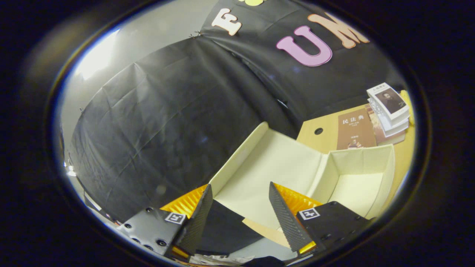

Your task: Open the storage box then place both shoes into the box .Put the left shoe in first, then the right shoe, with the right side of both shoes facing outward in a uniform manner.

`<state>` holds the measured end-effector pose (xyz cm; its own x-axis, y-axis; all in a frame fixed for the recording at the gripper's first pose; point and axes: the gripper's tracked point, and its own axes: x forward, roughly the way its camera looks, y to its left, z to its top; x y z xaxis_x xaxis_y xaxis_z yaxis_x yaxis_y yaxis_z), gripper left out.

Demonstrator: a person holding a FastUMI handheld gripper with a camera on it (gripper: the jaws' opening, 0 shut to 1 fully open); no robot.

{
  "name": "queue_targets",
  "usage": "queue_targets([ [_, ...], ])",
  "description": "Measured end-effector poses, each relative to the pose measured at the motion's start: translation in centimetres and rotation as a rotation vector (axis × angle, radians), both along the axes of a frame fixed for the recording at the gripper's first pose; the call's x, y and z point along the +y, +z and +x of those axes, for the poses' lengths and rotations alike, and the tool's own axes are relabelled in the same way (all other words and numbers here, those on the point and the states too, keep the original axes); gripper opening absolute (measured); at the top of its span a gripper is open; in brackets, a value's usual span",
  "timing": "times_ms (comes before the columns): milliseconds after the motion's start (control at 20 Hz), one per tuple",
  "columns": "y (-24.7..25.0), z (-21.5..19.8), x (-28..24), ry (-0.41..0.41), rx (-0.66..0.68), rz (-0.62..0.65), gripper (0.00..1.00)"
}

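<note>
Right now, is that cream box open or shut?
Open: the storage box has its lid swung back, showing a bare inside. The hand-held gripper is open, holding nothing.

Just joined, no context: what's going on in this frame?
A person is holding a handheld gripper, its fingers open and holding nothing, aimed at a cream storage box on a wooden table. The box is already open, its lid folded back just beyond the fingers, and the part of its inside in view is empty. No shoe is in the gripper. A stack of books lies on the table past the box.
</note>
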<state>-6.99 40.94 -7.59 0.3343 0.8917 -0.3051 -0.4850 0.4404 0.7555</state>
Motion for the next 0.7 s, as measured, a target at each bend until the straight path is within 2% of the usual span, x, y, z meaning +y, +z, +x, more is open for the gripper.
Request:
queue_targets([
  [200, -0.4, 1.5, -3.2, -0.061, -0.047, -0.043, 0.99],
  [700, -3.4, 5.2, -15.3, -0.229, -0.121, -0.217, 1.0],
])
